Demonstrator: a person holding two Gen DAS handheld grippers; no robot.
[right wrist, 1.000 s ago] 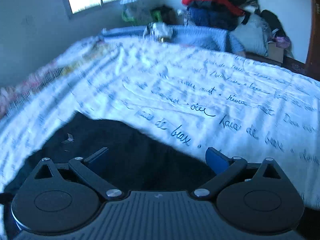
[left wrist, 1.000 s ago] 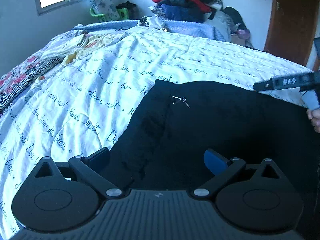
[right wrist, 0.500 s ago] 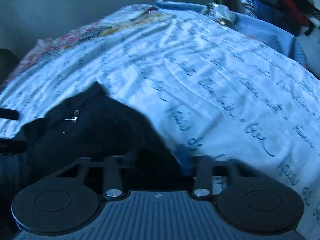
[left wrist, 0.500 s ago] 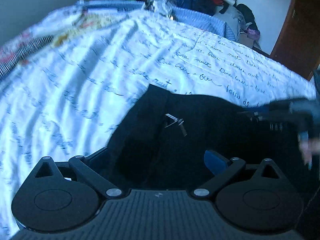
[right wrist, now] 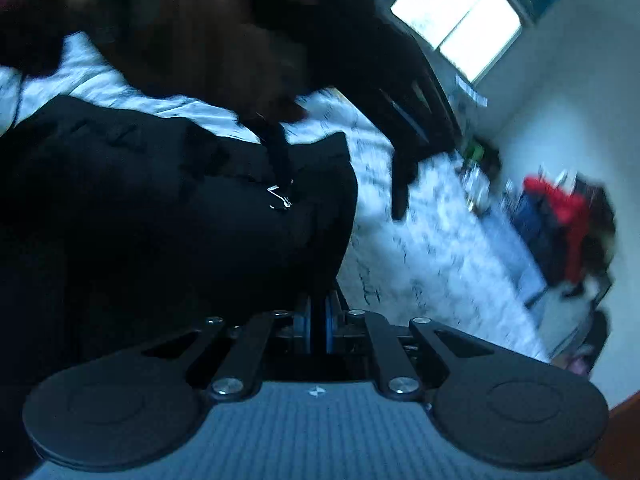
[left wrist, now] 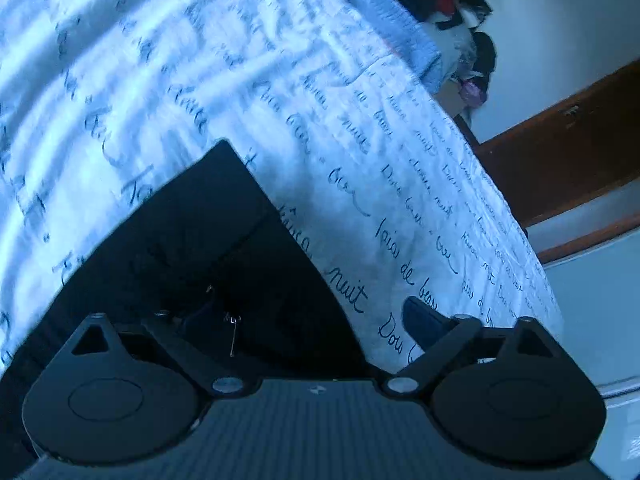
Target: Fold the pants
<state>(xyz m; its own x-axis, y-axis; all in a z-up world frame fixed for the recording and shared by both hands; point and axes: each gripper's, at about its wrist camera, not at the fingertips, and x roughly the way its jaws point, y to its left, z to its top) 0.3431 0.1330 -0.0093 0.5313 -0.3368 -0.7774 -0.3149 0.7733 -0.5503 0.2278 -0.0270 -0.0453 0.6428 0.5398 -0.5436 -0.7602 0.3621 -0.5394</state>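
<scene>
Right wrist view: right gripper [right wrist: 318, 330] with blue pads [right wrist: 329, 330] drawn nearly together, only a thin gap between them, pinched on a raised dark edge of the pants [right wrist: 168, 208], lifted partly off the bed sheet [right wrist: 432, 248]; small metal clasp [right wrist: 280, 196] hanging at the waistband; blurred hand [right wrist: 224, 40] and dark gripper shape above, detail too smeared to read. Left wrist view: left gripper [left wrist: 308, 320] spread wide, holding nothing, one finger over the black cloth, blue pad [left wrist: 420, 318] of the other over the printed sheet, hovering at the near edge of the garment; whether touching, cannot tell. Pants spread dark and flat on the white script-printed sheet [left wrist: 360, 128], one corner [left wrist: 224, 148] pointing up the bed. Judged handling: soft, limp, light cloth, draping and sagging from any single pinch, little slip against the cotton sheet, nothing fragile save the clasp. Best hold: doubled waistband or hem edges, thicker and firmer than the open panel, taken at two well-separated corners to keep the fold line straight. Clothes pile [right wrist: 560, 216] and window [right wrist: 460, 20] beyond.
</scene>
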